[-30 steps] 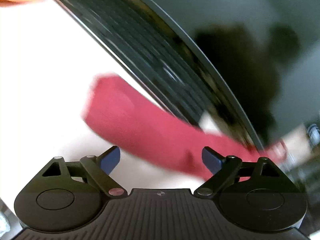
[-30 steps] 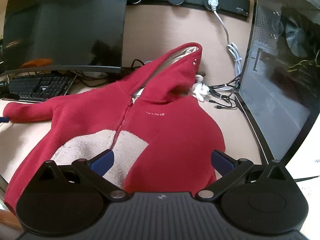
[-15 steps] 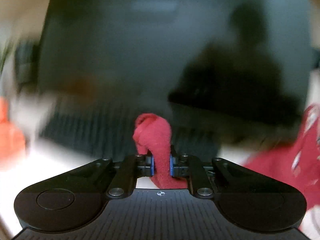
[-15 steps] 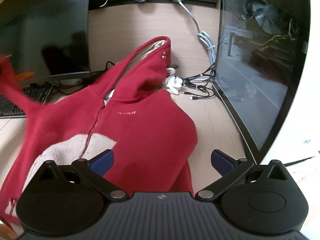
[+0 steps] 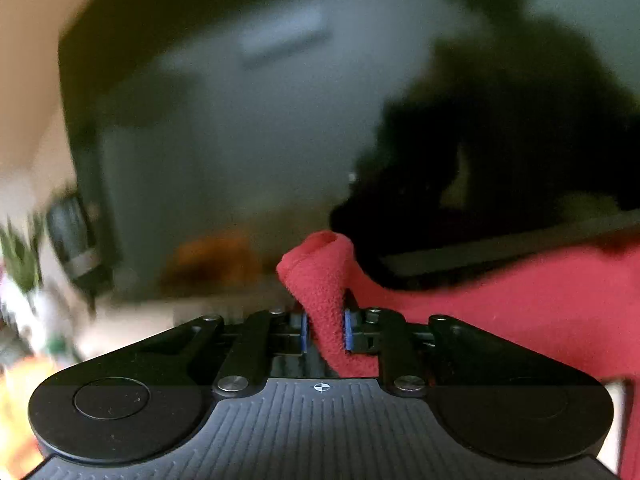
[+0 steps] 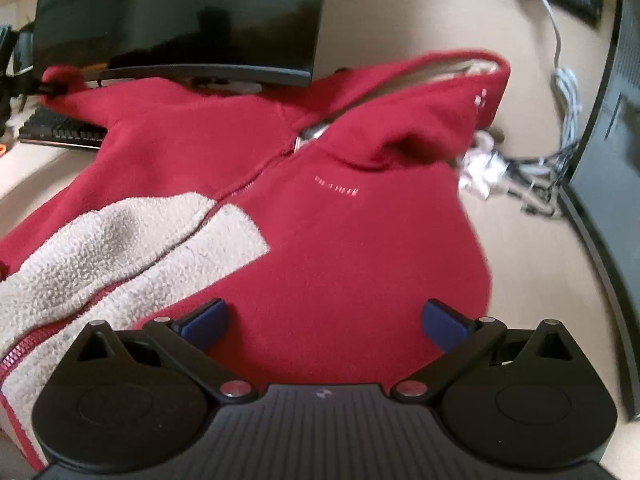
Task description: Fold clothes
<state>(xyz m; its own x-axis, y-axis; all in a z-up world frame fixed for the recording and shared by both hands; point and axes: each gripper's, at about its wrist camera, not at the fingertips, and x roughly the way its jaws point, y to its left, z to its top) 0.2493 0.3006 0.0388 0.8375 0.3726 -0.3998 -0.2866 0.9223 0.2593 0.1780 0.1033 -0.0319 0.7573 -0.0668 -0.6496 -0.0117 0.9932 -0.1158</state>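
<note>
A red fleece hoodie [image 6: 340,216] with a cream front panel [image 6: 120,248] lies on the wooden desk, hood toward the back wall. My left gripper [image 5: 325,330] is shut on the end of the hoodie's sleeve [image 5: 320,276] and holds it raised in front of the monitor; the same sleeve end shows far left in the right wrist view [image 6: 60,80]. My right gripper [image 6: 325,320] is open and empty, just above the hoodie's lower right body.
A dark monitor [image 6: 180,8] stands behind the hoodie, with a black keyboard [image 6: 60,132] at the left. A PC case [image 6: 612,160] stands at the right, with tangled cables [image 6: 532,184] and a white crumpled item [image 6: 480,168] beside the hood.
My left gripper closed on the sleeve end and lifted it up toward the monitor. My right gripper stayed open and moved in lower over the hoodie's body.
</note>
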